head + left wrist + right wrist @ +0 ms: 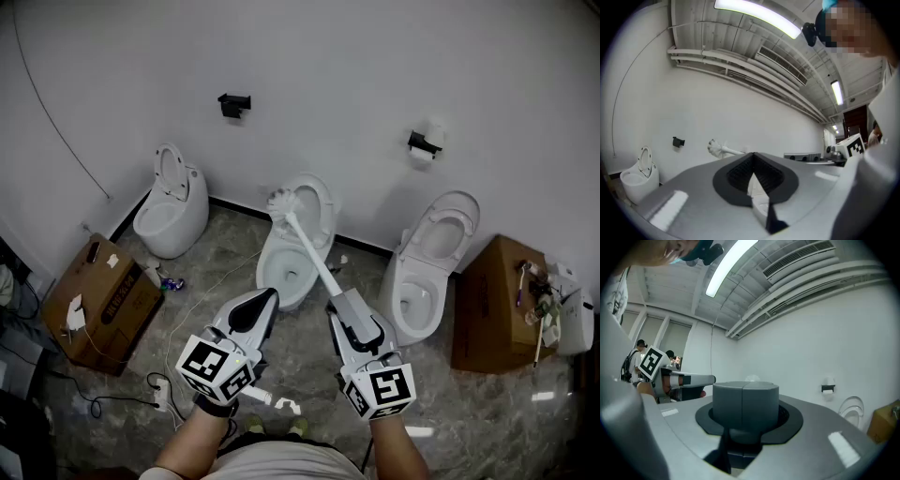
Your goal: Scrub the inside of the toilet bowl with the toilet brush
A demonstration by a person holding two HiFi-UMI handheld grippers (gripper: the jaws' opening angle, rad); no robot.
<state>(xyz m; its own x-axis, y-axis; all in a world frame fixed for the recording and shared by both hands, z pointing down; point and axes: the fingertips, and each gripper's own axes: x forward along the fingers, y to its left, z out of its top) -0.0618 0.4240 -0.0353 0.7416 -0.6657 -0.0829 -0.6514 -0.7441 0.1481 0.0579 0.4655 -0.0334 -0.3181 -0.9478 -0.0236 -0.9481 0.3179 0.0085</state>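
Plain white wall (328,75) across top, grey marble floor (220,258) below. Three toilets in row: left toilet (173,211) upper left, middle toilet (265,270) dead centre, right toilet (441,234) further right. Left box (103,305) and right box (492,309), both cardboard, at frame edges. Grippers bottom centre. Left gripper (265,302): fingers pressed together, nothing in them. Right gripper (342,307): fingers clamped on handle of toilet brush (305,246). Brush slants up-left in air, bristle head by middle toilet's raised lid, not down in bowl.
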